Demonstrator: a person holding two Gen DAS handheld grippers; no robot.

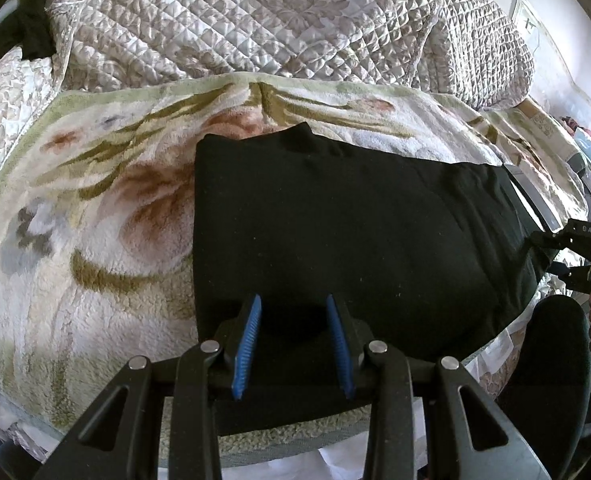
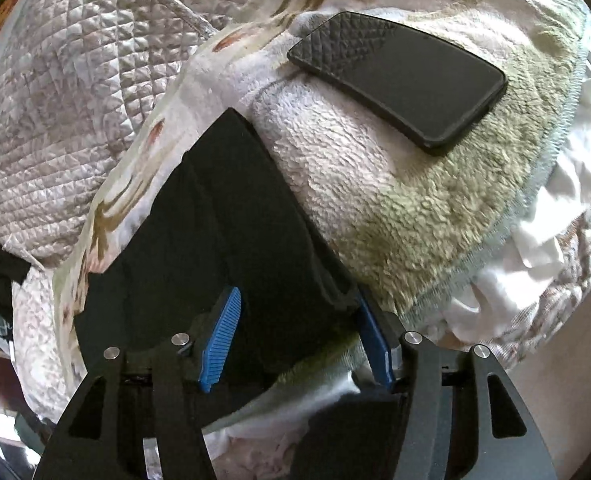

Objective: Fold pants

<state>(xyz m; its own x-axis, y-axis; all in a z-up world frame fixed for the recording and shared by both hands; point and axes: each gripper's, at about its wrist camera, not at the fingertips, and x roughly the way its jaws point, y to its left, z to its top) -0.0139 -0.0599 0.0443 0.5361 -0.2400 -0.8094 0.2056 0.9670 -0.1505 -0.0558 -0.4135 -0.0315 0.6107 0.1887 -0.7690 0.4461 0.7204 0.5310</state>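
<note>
Black pants (image 1: 335,220) lie folded flat on a floral fleece blanket (image 1: 95,200) on the bed. My left gripper (image 1: 294,308) is open, its blue pads (image 1: 251,332) astride the near edge of the pants. In the right wrist view the pants (image 2: 215,232) reach toward the camera. My right gripper (image 2: 295,300) is open, with the corner of the pants lying between its blue pads (image 2: 221,332). The right gripper also shows at the far right of the left wrist view (image 1: 575,252), at the pants' right end.
A quilted bedspread (image 1: 275,16) is bunched at the back of the bed. A black phone (image 2: 399,76) lies on the blanket to the right of the pants. The blanket's edge and white sheets (image 2: 535,240) hang at the bed's near side.
</note>
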